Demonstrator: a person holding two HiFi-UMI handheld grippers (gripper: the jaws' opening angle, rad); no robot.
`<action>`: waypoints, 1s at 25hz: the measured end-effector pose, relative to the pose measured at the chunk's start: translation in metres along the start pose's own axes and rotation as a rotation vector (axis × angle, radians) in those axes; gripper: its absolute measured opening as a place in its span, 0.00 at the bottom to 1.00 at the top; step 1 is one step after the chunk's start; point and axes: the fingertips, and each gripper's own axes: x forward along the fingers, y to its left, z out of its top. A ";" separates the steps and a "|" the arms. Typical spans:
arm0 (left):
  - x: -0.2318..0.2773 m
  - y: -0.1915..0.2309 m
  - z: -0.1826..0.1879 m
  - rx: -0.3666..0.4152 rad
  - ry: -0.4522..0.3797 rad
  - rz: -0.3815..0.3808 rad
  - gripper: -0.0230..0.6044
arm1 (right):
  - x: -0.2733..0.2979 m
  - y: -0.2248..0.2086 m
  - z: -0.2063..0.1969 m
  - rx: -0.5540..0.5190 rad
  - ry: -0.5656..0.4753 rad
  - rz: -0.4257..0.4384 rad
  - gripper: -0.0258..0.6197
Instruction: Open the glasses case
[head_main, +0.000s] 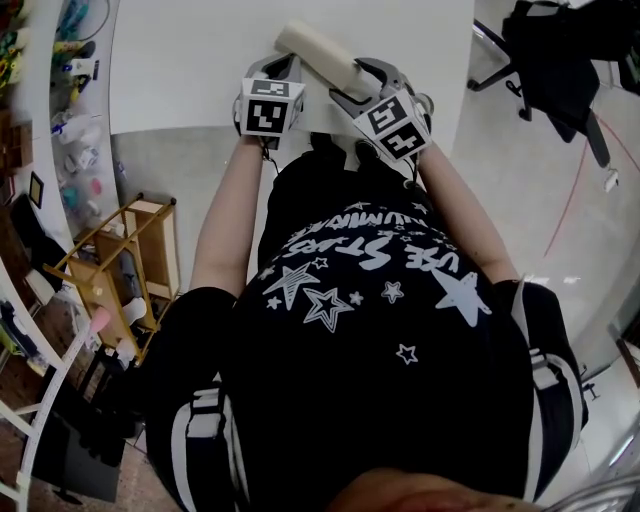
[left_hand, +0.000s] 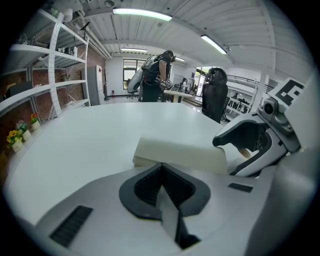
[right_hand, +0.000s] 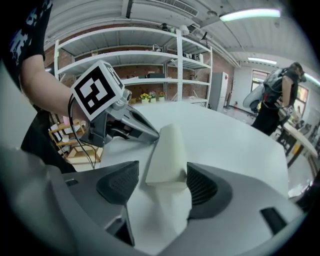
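A cream, closed glasses case (head_main: 318, 52) lies slanted on the white table (head_main: 180, 60), between my two grippers. The left gripper (head_main: 284, 66) sits at the case's long side. In the left gripper view its dark pads (left_hand: 150, 186) meet with nothing between them, and the case (left_hand: 182, 152) lies just past the tips. The right gripper (head_main: 352, 88) is at the case's near end. In the right gripper view its jaws (right_hand: 162, 182) stand wide, with the end of the case (right_hand: 167, 152) between the pads, the left pad clear of it.
The table's near edge runs just under both hands. A wooden rack (head_main: 120, 260) stands on the floor at the left and an office chair (head_main: 560, 60) at the right. A person (left_hand: 155, 75) stands far behind the table, near metal shelving (right_hand: 150, 65).
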 end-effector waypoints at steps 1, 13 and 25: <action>0.000 0.001 0.000 0.001 -0.001 0.003 0.06 | 0.002 -0.001 -0.001 -0.017 0.006 -0.008 0.48; 0.003 0.002 0.004 0.002 0.019 -0.002 0.06 | 0.015 -0.007 -0.006 -0.130 0.080 -0.071 0.48; 0.005 0.001 0.001 -0.026 0.093 -0.036 0.06 | 0.018 -0.009 -0.009 -0.161 0.149 -0.151 0.49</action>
